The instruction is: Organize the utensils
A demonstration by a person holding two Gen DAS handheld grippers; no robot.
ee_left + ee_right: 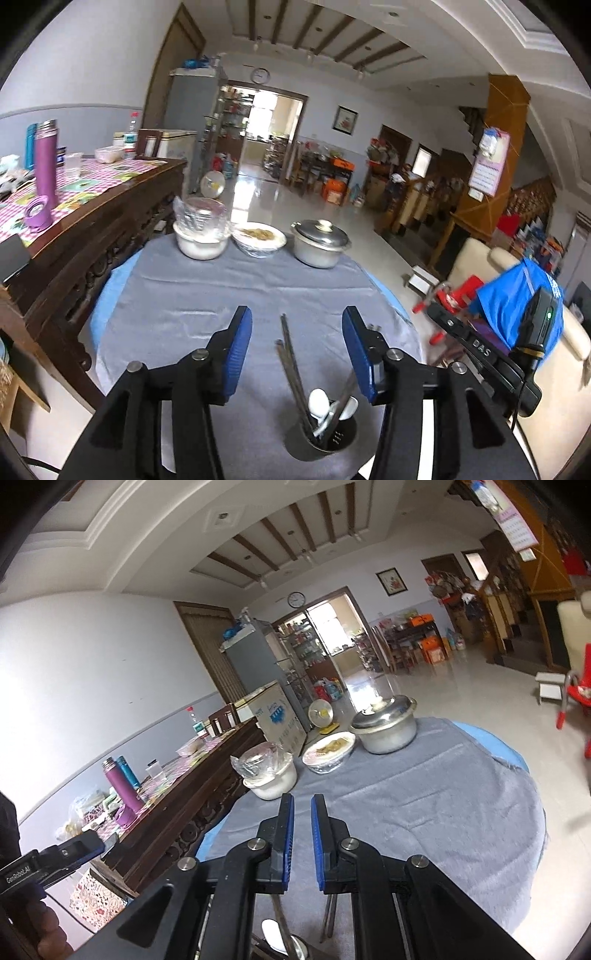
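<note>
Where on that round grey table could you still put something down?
The grey cloth lies bare across the middle, between the utensil holder at the near edge and the far row: covered bowl, food dish, lidded pot. That far edge is crowded.

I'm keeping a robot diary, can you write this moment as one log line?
left gripper: open, nothing held | right gripper: nearly shut, nothing held | holder: chopsticks and white spoon inside | table: pot, two bowls

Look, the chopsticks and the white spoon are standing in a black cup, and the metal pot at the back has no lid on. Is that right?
Nearly. The chopsticks and white spoon do stand in the black cup, but the metal pot has its lid on. The left wrist view shows it, and the right wrist view agrees.
</note>
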